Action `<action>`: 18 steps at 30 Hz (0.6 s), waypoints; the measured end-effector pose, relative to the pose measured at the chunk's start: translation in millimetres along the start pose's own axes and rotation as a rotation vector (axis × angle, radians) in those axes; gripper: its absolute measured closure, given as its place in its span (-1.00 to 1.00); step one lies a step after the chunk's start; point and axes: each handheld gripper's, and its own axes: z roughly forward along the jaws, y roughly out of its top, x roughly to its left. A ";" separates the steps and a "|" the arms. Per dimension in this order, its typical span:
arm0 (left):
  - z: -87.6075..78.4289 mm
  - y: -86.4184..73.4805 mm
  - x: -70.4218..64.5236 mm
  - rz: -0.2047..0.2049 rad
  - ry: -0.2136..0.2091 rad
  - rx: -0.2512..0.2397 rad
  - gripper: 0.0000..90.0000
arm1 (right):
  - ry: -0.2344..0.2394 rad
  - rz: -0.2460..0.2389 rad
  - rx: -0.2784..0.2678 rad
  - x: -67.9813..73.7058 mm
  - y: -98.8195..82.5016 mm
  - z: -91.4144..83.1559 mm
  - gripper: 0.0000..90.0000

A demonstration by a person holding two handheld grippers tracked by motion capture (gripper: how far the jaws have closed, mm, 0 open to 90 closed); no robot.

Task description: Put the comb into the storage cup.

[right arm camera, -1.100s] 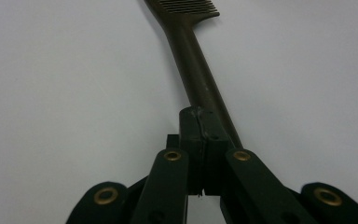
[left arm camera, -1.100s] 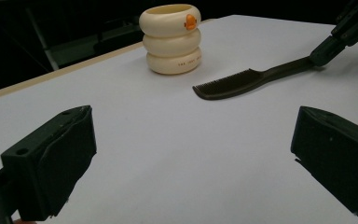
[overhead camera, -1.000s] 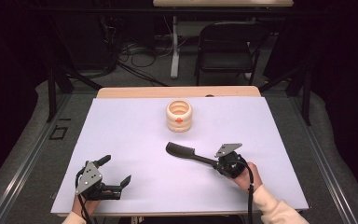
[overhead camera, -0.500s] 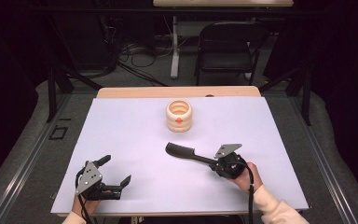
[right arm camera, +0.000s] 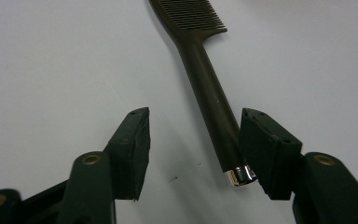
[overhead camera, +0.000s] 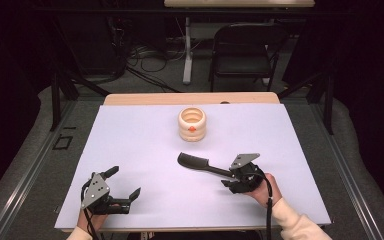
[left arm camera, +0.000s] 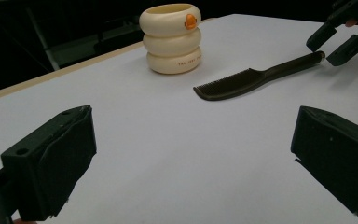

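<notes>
The right gripper point(right arm camera: 193, 149) has just been opening its fingers point(right arm camera: 133, 144): they now stand about half apart with the end of the comb point(right arm camera: 205, 93) handle between them. The handle's silver-capped tip lies just against the inner face of one finger, clear of the other, so nothing is clamped. The comb lies flat on the white worktop point(overhead camera: 145, 145), teeth end pointing away from the right gripper point(overhead camera: 232, 176) toward the middle of the sheet. The right hand point(overhead camera: 260, 187) sits low at the near right of the worktop, sleeve coming in from the bottom edge, the gripper held nearly level and aimed left and slightly away.

The left gripper point(left arm camera: 191, 154) has its fingers point(left arm camera: 51, 158) spread wide with only bare worktop between them. In the high view the left gripper point(overhead camera: 117, 187) rests at the near left corner, pointing right, the left hand point(overhead camera: 92, 217) behind it.

Beyond the comb point(overhead camera: 200, 164) stands a cream ribbed cup point(overhead camera: 192, 124) with an orange mark, upright and well apart from both grippers. Nothing lies between comb and cup. A folding chair point(overhead camera: 245, 47) stands behind the worktop.
</notes>
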 end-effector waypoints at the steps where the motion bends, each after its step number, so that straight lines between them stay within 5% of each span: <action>1: 0.0 0.0 0.2 0.002 -0.001 0.001 -0.99 | -0.003 -0.001 -0.002 -0.1 0.3 -0.2 -0.08; 18: -0.2 0.1 -0.1 0.000 0.002 -0.003 -0.99 | 0.021 0.001 -0.003 -1.7 6.8 0.1 -0.70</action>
